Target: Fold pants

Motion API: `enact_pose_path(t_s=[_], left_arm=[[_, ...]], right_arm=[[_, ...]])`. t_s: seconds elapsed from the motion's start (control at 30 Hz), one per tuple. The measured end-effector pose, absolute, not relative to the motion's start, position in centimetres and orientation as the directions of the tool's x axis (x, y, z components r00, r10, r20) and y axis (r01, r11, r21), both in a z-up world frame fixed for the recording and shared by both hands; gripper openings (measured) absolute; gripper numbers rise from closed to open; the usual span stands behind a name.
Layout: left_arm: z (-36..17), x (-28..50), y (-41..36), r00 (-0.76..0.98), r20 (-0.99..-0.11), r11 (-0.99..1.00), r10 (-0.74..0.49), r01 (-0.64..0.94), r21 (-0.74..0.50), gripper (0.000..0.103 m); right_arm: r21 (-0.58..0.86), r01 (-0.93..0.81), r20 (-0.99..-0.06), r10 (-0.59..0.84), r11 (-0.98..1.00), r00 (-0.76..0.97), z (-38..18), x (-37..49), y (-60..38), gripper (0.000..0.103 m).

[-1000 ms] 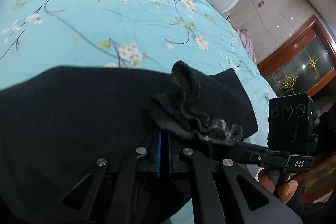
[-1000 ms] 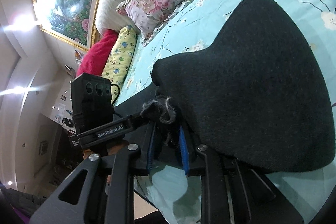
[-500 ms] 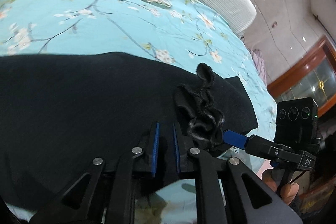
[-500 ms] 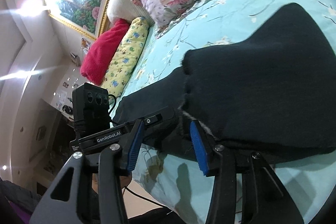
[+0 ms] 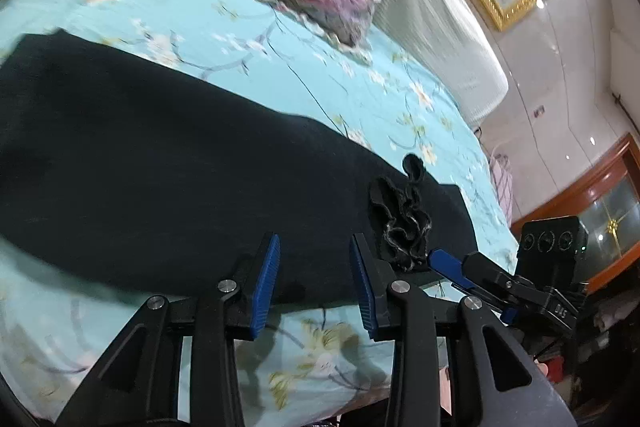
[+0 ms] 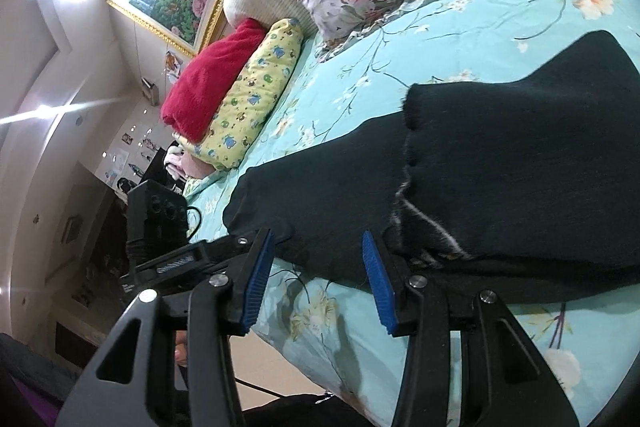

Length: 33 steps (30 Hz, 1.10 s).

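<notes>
Both tools released, left tool (image 5: 314,277) jaws just opening, right tool (image 6: 318,279) empty; back straight off pants (image 5: 168,163), avoiding bunched hem (image 5: 400,223) beside them.

The left gripper (image 5: 314,281) is matte black, its two fingers faced with ribbed blue pads (image 5: 267,283), and round silver screws (image 5: 227,285) sit at the linkage joints behind open triangular cut-outs. The right gripper (image 6: 318,283) is built the same way, with blue pads (image 6: 378,285) and silver screws (image 6: 417,281). Seen from the left one, the right unit carries a boxy black camera block (image 5: 552,247) with three round lenses and small white lettering on the bar beneath it.
</notes>
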<state>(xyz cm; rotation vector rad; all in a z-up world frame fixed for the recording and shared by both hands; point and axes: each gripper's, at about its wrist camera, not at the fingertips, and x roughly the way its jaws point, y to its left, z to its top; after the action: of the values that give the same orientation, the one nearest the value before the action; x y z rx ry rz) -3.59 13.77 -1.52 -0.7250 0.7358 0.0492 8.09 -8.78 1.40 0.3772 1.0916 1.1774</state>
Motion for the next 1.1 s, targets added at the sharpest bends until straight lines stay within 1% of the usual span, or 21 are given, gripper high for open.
enact_pose_path(t_s=[0.13,0.23,0.43,0.5,0.57,0.87,0.97,1.1], left_arm=[[-0.8,-6.1,14.9,0.768,-0.623,0.754,-0.147,-0.321,-0.573,0.036],[-0.6,-7.8,15.5,0.770,-0.629,0.753,-0.108,-0.349,-0.558,0.039],[-0.9,-11.2,17.5,0.776,-0.629,0.706,-0.040,-0.424,-0.567,0.039],[-1.1,-12.4,18.5,0.780,-0.626,0.669,-0.018,-0.456,-0.587,0.047],[-1.5,-13.4,19.5,0.781,-0.624,0.631,-0.007,-0.481,-0.608,0.049],[-3.3,-15.4,22.3,0.774,-0.633,0.519,0.026,-0.551,-0.653,0.051],[-3.6,-15.4,23.0,0.763,-0.644,0.502,0.047,-0.575,-0.645,0.054],[-4.4,-15.4,24.2,0.756,-0.652,0.459,0.066,-0.603,-0.653,0.054]], right_arm=[[0.733,-0.561,-0.488,0.872,0.385,-0.039,1.6,7.7,-7.7,0.047],[0.722,-0.578,-0.497,0.867,0.380,-0.051,1.8,7.4,-6.7,0.047],[0.703,-0.611,-0.511,0.856,0.364,-0.078,2.4,7.2,-4.2,0.048],[0.695,-0.626,-0.514,0.853,0.353,-0.090,2.6,7.2,-3.2,0.049],[0.684,-0.644,-0.522,0.847,0.344,-0.102,2.9,7.1,-1.9,0.053],[0.615,-0.727,-0.572,0.808,0.304,-0.145,3.8,6.9,3.7,0.054],[0.598,-0.745,-0.584,0.796,0.294,-0.156,4.0,7.2,5.5,0.054],[0.579,-0.767,-0.602,0.779,0.276,-0.174,4.1,7.6,7.8,0.054]])
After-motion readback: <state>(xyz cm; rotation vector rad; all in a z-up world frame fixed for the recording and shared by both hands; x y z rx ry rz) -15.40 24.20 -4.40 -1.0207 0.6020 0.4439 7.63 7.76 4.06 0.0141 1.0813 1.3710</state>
